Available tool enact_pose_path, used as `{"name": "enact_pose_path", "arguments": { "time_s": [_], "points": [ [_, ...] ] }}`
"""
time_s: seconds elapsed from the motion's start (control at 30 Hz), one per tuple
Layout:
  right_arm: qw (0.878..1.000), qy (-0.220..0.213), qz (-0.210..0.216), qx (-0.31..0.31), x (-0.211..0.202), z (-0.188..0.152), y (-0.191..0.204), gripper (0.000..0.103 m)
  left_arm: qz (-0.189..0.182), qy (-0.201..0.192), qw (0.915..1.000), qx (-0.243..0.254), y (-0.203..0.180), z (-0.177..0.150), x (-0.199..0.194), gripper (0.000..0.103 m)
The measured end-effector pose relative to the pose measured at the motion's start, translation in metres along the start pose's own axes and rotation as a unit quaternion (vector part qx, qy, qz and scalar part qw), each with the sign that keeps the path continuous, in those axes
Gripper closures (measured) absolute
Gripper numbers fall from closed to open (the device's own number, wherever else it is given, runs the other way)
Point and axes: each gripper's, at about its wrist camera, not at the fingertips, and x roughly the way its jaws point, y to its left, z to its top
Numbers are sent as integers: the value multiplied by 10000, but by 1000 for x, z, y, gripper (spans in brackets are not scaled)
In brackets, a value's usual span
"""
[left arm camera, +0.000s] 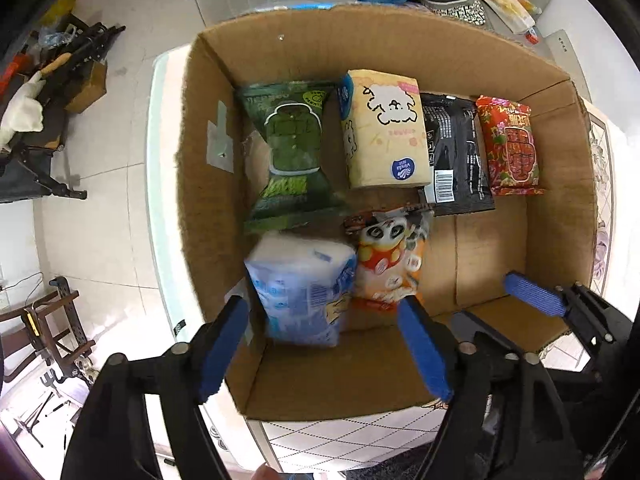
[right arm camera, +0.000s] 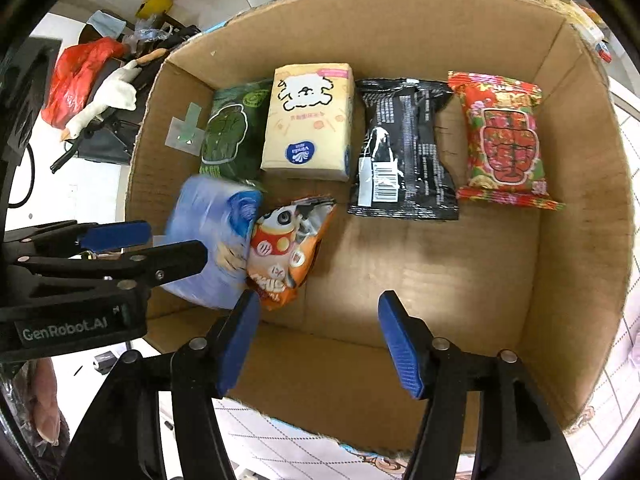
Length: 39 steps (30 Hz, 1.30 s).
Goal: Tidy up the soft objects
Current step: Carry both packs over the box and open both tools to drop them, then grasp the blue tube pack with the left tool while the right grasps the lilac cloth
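With both grippers' jaws spread and empty, the blurred blue-and-white plastic tissue pack [left arm camera: 300, 288] may topple onto the orange panda-print snack bag [left arm camera: 390, 264] at the brown cardboard box's [left arm camera: 560, 200] near-left corner.

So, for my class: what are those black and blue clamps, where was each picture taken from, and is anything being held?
They are hand-held grippers, one per hand, each carrying a camera that looks along its fingers. One picture looks past the left gripper, the other past the right gripper. Both look down into a cardboard box. Inside lie a green snack bag, a cream tissue pack, a black packet, a red packet, a blue tissue pack and an orange panda bag. Both grippers stand open, holding nothing.
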Motion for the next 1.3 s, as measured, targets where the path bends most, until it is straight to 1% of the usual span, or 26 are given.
{"name": "enact_pose_path", "arguments": {
  "time_s": [0.1, 0.13, 0.17, 0.2, 0.23, 0.3, 0.37, 0.5, 0.7, 0.8, 0.97, 1.2, 1.3],
  "points": [
    [9999, -63, -111, -48, -10, -4, -2, 32, 18, -81, 9999, -76, -4, -9, -8, 25],
    [9998, -69, -186, -81, -13, -6, -2, 31, 2, -120, 9999, -112, -3, -13, -10, 22],
    [9996, -91, -241, -113, -18, -9, -3, 26, -4, -165, 9997, -154, -3, -17, -12, 7],
    [9993, -114, -342, -141, -22, -11, -3, 20, -3, -226, 9996, -194, -2, -21, -13, 3],
    [9990, -123, -408, -156, -24, -14, -4, 18, 9, -287, 9993, -242, -2, -25, -14, 3],
    [9984, -163, -515, -166, -30, -18, -6, 8, 59, -425, 9985, -352, -3, -36, -18, 3],
    [9973, -216, -679, -171, -37, -24, -10, 4, 72, -566, 9974, -434, -3, -45, -21, 3],
    [9933, -430, -1058, -193, -52, -36, -12, 2, 120, -862, 9945, -575, -7, -60, -31, 2],
    [9899, -642, -1239, -241, -79, -56, -12, 2, 142, -1310, 9885, -740, -12, -86, -59, 2],
    [9886, -800, -1249, -267, -97, -69, -10, 2, 124, -1492, 9854, -808, -15, -97, -72, 2],
    [9864, -1055, -1223, -303, -127, -90, -5, 2, 125, -1810, 9798, -844, -23, -125, -97, 2],
    [9832, -1437, -1065, -368, -175, -121, 2, 2, 67, -2191, 9721, -839, -37, -159, -133, 2],
    [9824, -1535, -983, -405, -190, -131, 3, 2, 93, -2307, 9697, -801, -44, -167, -144, 2]
  ]
}}
